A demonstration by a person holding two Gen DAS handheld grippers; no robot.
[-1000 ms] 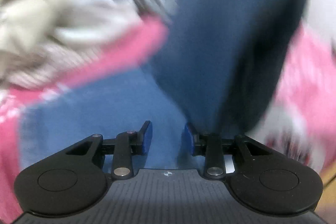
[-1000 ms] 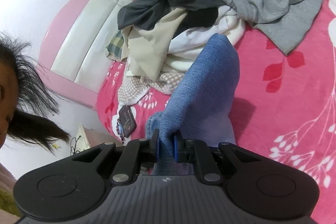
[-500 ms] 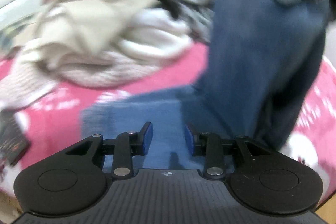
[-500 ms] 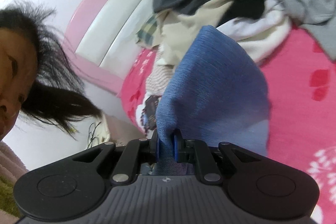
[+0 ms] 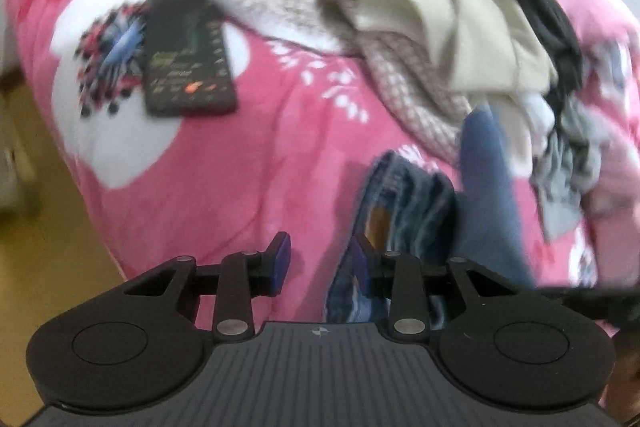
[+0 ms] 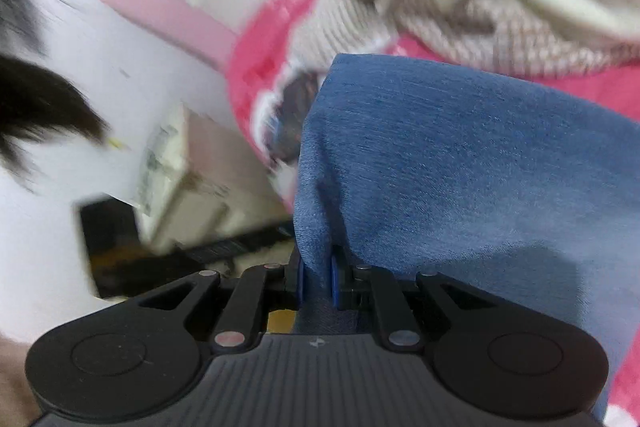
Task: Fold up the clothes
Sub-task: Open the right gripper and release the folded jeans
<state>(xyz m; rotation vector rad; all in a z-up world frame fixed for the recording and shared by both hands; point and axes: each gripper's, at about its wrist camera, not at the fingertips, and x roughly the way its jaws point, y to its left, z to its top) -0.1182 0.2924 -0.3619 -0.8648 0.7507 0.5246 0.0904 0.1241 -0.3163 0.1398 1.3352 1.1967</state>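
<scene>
Jeans (image 6: 460, 163): folded end clamped in right gripper (image 6: 318, 285), now carried lower over pink bed (image 5: 224, 187). Left gripper (image 5: 320, 259) part open, empty, swung off denim toward waistband, lower right. Fold under way.

Both rigs look alike: the left hand-held gripper (image 5: 318, 261) shows a ribbed dark grey body, matte black lobes with round recesses, silver pivot screws and blue pads. The right hand-held gripper (image 6: 318, 281) matches it, small emblem centred on the ribbing. Dark hair (image 6: 36, 95) shows at left.
</scene>
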